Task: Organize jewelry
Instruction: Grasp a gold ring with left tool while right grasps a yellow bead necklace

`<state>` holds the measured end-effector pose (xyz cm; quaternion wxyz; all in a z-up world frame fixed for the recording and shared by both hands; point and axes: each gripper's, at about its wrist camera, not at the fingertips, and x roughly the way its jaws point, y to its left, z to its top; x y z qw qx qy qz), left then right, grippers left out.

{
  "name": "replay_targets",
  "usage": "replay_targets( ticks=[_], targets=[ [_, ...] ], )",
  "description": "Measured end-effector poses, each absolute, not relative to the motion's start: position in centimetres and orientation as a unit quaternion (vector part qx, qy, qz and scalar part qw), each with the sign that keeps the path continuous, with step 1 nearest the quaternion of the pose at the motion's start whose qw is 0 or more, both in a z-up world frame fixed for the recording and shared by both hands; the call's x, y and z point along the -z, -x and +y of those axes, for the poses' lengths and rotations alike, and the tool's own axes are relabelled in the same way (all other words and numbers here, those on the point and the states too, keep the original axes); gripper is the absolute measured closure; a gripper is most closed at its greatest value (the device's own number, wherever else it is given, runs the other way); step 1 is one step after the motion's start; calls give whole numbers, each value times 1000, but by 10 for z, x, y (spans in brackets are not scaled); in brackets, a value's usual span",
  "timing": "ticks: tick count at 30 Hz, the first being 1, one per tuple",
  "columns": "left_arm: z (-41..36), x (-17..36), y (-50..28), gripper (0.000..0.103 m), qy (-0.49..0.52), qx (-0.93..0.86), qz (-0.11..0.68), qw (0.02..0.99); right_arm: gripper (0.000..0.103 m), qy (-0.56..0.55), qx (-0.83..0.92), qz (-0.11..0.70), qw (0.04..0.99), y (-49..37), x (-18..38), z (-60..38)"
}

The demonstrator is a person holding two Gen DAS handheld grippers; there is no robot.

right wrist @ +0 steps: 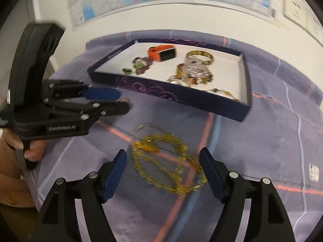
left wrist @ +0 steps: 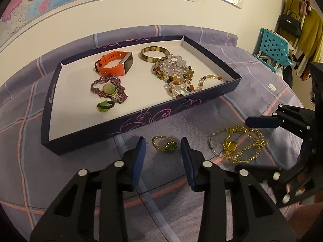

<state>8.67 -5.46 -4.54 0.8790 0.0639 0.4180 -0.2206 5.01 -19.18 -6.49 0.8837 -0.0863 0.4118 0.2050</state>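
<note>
A dark blue tray with a white floor holds an orange watch, a brown bangle, a beaded necklace, a purple bead bracelet and a small green ring. On the cloth in front of it lie a gold ring with a green stone and a yellow chain necklace. My left gripper is open, its fingers either side of the gold ring. My right gripper is open around the yellow necklace. The tray also shows in the right wrist view.
A purple plaid cloth covers the table. A wall with a map is behind the tray. A teal chair and hanging clothes and a bag stand at the far right. The left gripper crosses the right wrist view.
</note>
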Motion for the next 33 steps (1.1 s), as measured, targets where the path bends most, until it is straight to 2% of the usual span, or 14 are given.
replay_targets(
  ticks=[2, 4, 5, 7, 9, 21, 33],
  targets=[
    [-53, 46, -87, 79, -59, 221, 419, 879, 44, 92, -205, 409, 884, -49, 64, -190],
    [-51, 46, -87, 83, -53, 223, 420, 878, 76, 84, -202, 406, 887, -50, 63, -193],
    [-50, 46, -86, 87, -52, 223, 421, 878, 80, 80, -202, 407, 887, -50, 63, -195],
    [-49, 46, -85, 87, -48, 225, 421, 878, 93, 69, -204, 408, 887, -51, 63, -199],
    [-48, 45, -82, 90, -46, 226, 420, 878, 94, 57, -209, 409, 886, -51, 63, -201],
    [-37, 42, -66, 90, -36, 229, 415, 880, 95, -74, -260, 401, 875, -51, 49, -225],
    [-32, 31, -53, 90, -31, 219, 401, 889, 95, -101, -264, 383, 879, -47, 38, -232]
  ],
)
